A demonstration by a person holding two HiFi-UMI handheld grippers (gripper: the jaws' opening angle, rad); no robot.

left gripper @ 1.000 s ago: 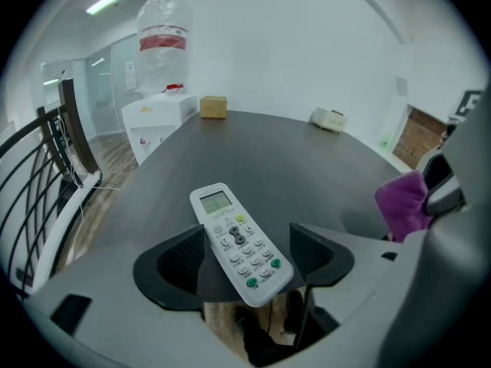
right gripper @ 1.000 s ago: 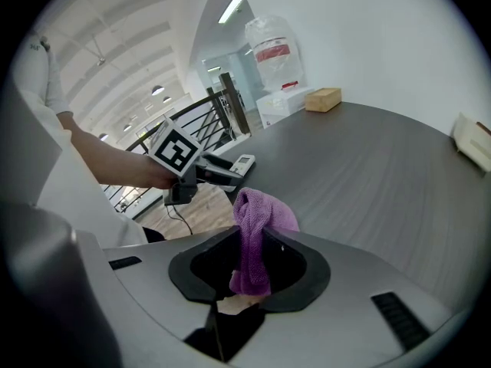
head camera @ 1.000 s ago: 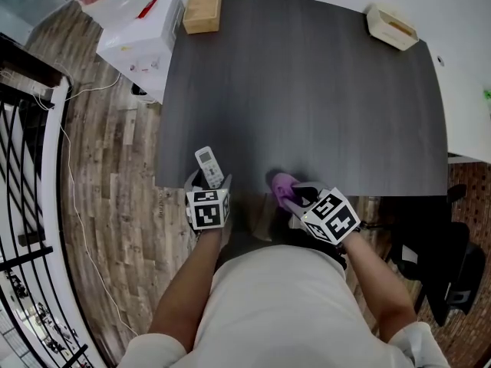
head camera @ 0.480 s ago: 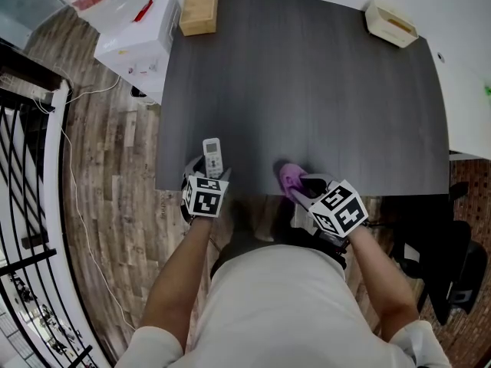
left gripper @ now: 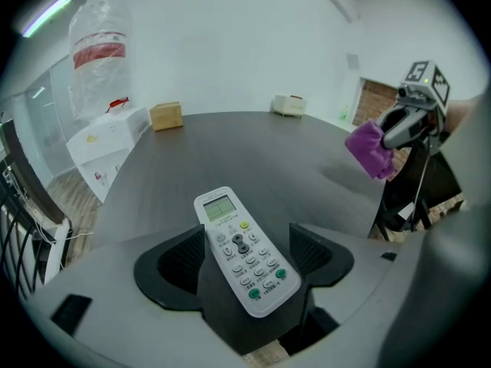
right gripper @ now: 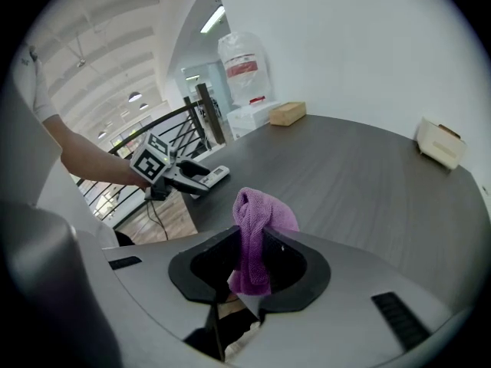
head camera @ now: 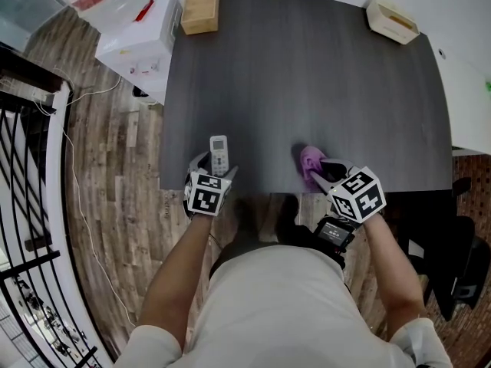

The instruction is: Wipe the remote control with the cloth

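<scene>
Nearest, at the tabletop's front edge: left tool (head camera: pixel 215 167) is closed on the remote (head camera: pixel 219 153), gripping its lower end, w/ the button face up and the screen end poking fwd past the jaws. Right tool (head camera: pixel 322 172) is clamped on the purple cloth (head camera: pixel 310 160), which is bunched and sticks up btwn the jaws.

Change vs a sec ago: both tools have pushed fwd, so remote and cloth are now over the tabletop (head camera: pixel 307 75) rather than hanging at or off its edge. The remote has straightened and now points approx straight away from the person. The right tool has also swung out to the right, so the gap btwn cloth and remote is wider, not narrower. They're well apart, no contact.

Meaning for the task: both items are gripped and presented, but wiping hasn't begun. Next move is prob. to bring the cloth across onto the remote's face, or set the remote down first. Can't tell which.

Farther back the tabletop is bare up to a wooden box (head camera: pixel 202 7) at the far left corner and a small cream box (head camera: pixel 392 23) at the far right. Neither is in play.
</scene>
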